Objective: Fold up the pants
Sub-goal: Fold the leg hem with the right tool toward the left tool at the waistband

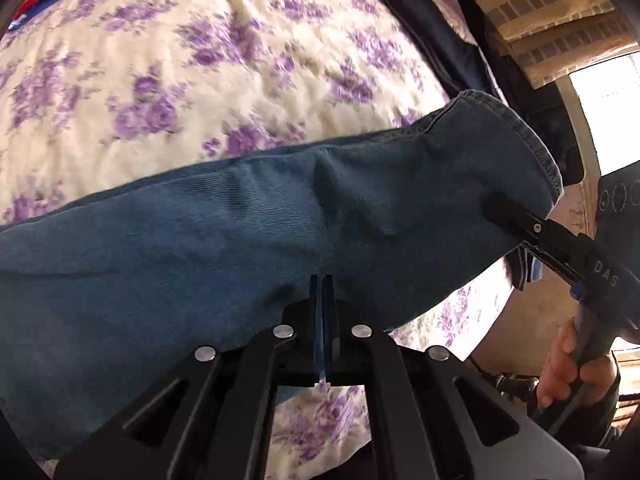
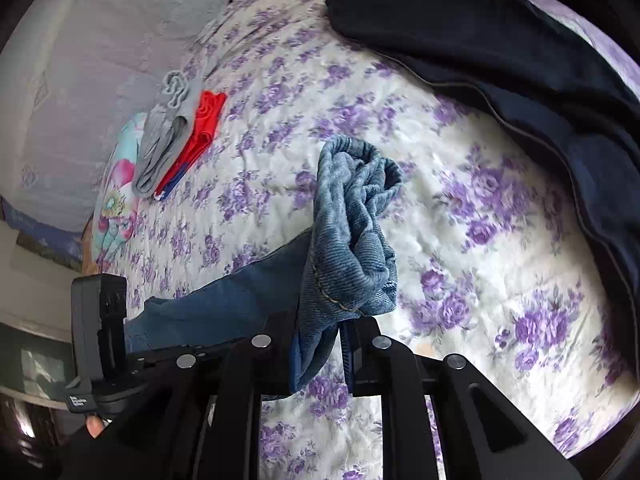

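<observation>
Denim hangs between both claws above the flowered bedspread (image 1: 120, 60), and every place below is given from that bedspread. The jeans (image 1: 240, 220) look heavy for cloth, soft and limp (thick seams and hems aside), so I judge they will sag and swing wherever nothing holds them; the stitched hem and side seam are the firmest places to grip, since plain cloth could creep out of a pinch.

Nearest, in the left wrist view, the left claw (image 1: 322, 288) is closed with its fingers together, and a thin edge of the trouser leg runs between them, lifted off the bedspread. Further along the same leg, the right claw (image 1: 498, 206) pinches the cloth just below the hem, with a hand (image 1: 568, 364) on its handle.

From the right wrist view, the right claw (image 2: 340, 328) is nearly closed on a bunched wad of the hem end, which stands up above the bedspread, while the rest of the leg trails away to the left.

Beyond, lying on the bedspread: a dark garment (image 2: 500, 60) at the far right, and grey clothes (image 2: 168, 132) with a red piece (image 2: 206, 120) at the far left.
</observation>
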`<state>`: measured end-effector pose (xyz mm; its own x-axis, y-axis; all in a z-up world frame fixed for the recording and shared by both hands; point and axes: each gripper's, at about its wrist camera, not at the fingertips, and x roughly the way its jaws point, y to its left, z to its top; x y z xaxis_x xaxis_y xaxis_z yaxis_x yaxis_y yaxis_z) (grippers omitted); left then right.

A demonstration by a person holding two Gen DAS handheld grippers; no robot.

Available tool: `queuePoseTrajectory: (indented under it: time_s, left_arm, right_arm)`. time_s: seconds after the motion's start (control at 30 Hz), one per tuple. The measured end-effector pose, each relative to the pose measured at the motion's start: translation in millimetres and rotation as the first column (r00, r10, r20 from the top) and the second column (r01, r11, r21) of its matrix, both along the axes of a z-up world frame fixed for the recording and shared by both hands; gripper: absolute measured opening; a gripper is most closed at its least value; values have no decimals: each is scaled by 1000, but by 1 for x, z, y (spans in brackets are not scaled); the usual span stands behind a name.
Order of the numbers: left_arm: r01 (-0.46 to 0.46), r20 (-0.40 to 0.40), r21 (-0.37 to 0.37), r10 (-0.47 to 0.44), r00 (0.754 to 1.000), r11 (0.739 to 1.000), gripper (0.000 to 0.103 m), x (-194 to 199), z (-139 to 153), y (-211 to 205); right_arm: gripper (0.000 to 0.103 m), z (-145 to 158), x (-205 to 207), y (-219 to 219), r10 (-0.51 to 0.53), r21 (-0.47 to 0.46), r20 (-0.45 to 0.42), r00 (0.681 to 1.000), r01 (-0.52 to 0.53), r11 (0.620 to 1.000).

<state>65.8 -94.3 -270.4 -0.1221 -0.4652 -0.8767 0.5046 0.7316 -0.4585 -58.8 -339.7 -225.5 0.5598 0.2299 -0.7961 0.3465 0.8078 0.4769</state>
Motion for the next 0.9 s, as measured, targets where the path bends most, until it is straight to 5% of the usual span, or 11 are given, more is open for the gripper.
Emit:
queuePoseTrajectory:
  time_s: [0.1, 0.23, 0.43, 0.63, 0.7, 0.83, 0.9]
  left_arm:
    - [-134, 37, -28, 135, 990, 991, 1, 20, 26, 62]
    - [-358, 130, 64, 348, 929, 932, 1, 34, 40, 165]
    - [-537, 167, 167, 513, 842, 827, 1, 29, 22, 272]
    - [-579, 123, 184, 566, 815, 794, 1, 26, -13, 291]
    - [-576, 144, 182, 558, 817, 797, 1, 24, -15, 291]
    - [-566, 138, 177, 549, 824, 805, 2, 25, -16, 292]
    - [-566, 130, 175, 551, 825, 806, 2, 26, -17, 292]
  right_arm:
    - [17, 26, 16, 35, 145, -97, 47, 988, -140, 985]
    - [17, 53, 37, 97, 369, -175, 90, 925, -350, 920]
    - [17, 36, 66, 204, 641, -282, 9, 768, -613, 738]
    - [17, -25, 68, 284, 788, -350, -124, 603, -770, 534]
    - [17, -38, 69, 288, 792, -352, -140, 595, -777, 522]
    - [26, -34, 72, 281, 783, -271, -125, 609, -780, 563]
    - [49, -28, 70, 283, 791, -216, -129, 598, -796, 566]
